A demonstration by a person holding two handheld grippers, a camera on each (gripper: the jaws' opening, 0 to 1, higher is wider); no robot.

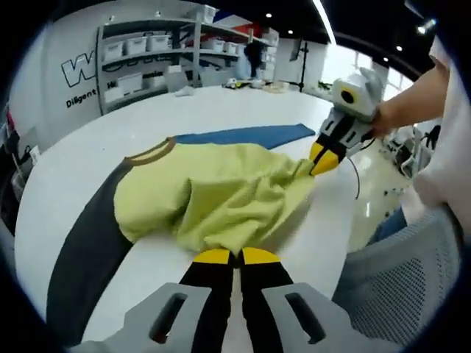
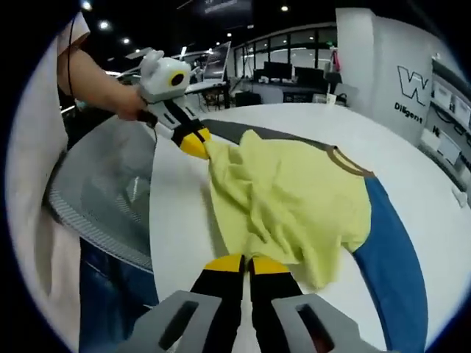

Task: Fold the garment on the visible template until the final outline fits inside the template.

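Both your grippers, left gripper (image 1: 235, 256) and right gripper (image 2: 246, 263), seem pinching the yellow T-shirt (image 1: 221, 195) hem; carry it evenly onto the template (image 1: 250, 135).

The yellow shirt (image 1: 221, 195) covers most of the blue template (image 1: 246, 135), and its bunched folds hide its lower hem. The boxes on the far shelves (image 1: 158, 55) are too small to make out. The wall letters (image 2: 413, 87) are cut off at the edge.

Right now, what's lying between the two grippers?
The yellow-green shirt, bunched, stretches between left gripper and right gripper, seen in the left gripper view.
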